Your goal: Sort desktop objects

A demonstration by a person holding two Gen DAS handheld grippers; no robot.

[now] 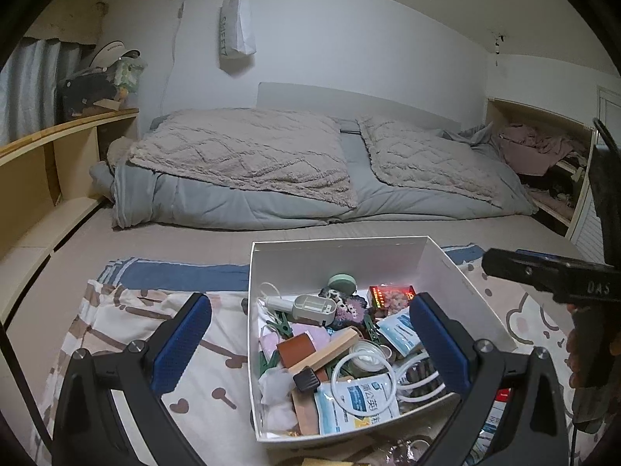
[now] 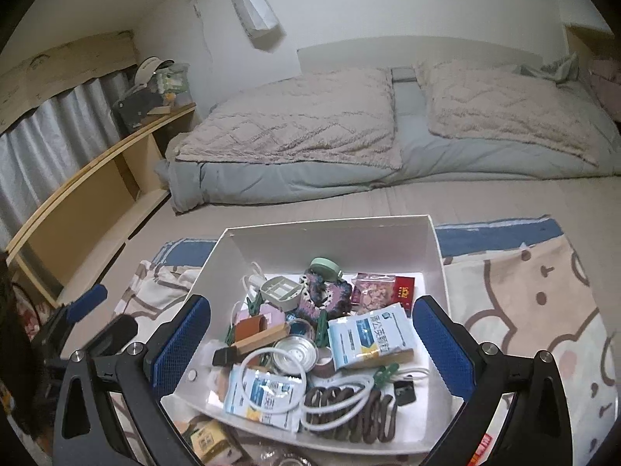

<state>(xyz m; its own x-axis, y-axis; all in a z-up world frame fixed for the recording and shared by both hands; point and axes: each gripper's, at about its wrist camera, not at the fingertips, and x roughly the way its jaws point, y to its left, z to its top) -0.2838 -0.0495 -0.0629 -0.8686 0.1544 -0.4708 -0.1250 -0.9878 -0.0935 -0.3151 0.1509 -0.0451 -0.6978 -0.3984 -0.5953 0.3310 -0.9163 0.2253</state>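
Jaws wide over cluttered box

Box sits on cloth, near centre. In box: sachet right, wooden block left of it, hair ties near edge. Bedding far behind; shelf far left.

Ahead of the left claw, whose pads are showing blue against black arms, a white box is holding a red packet, a mint-green round case and blue-and-white sachets. Under it a cream cloth is showing brown cartoon outlines and a navy band. Beyond, beige diamond-quilted blankets are lying over grey bedding.
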